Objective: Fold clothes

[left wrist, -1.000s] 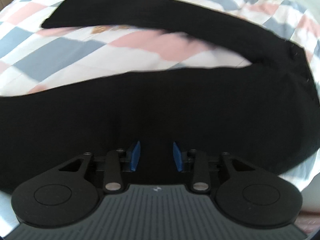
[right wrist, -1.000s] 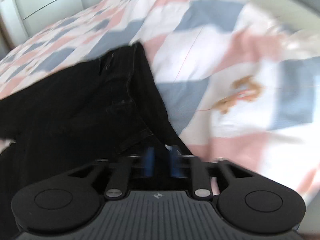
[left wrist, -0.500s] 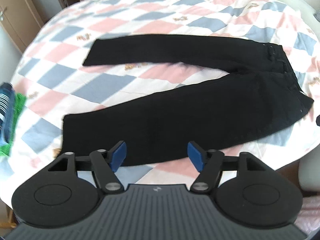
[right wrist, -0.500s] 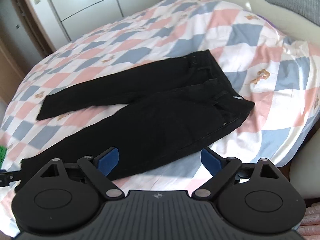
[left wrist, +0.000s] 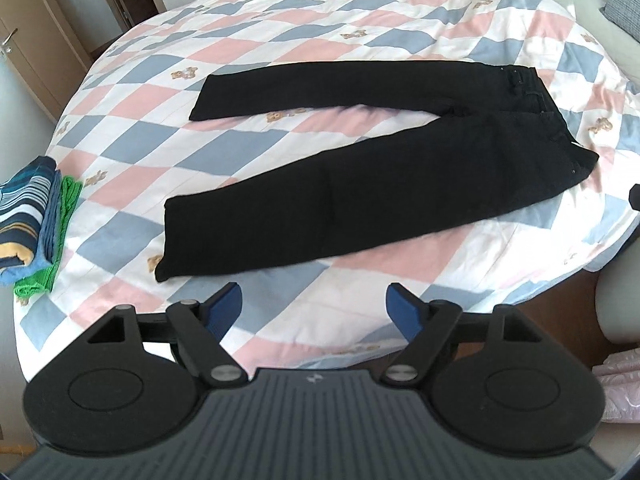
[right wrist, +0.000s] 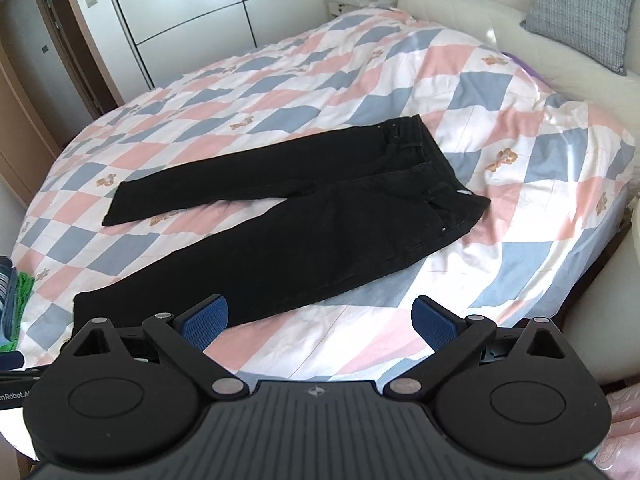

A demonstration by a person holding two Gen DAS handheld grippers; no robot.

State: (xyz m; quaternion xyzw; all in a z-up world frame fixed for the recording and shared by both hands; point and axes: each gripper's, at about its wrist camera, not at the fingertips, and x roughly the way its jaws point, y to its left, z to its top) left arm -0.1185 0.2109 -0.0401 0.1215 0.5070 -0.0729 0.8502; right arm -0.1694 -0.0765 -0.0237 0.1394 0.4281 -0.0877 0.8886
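Black trousers (left wrist: pixel 380 184) lie spread flat on the bed, waistband to the right, legs splayed apart toward the left. The right wrist view shows the same trousers (right wrist: pixel 304 224) with the waistband at far right. My left gripper (left wrist: pixel 316 306) hangs open above the bed's near edge, short of the near leg's hem, holding nothing. My right gripper (right wrist: pixel 318 318) is open too, wide, above the near edge just in front of the near leg, and holds nothing.
The round bed (left wrist: pixel 320 40) wears a pink, blue and white diamond quilt. A stack of folded clothes (left wrist: pixel 32 208) sits at its left edge. A cream sofa with a grey cushion (right wrist: pixel 584 12) curves behind on the right; wardrobe doors (right wrist: pixel 200 8) stand at the back.
Both grippers were low on the trousers a second ago, the right nearly shut at the waistband. Both have opened wide and pulled back and up, leaving the trousers spread on the bed.
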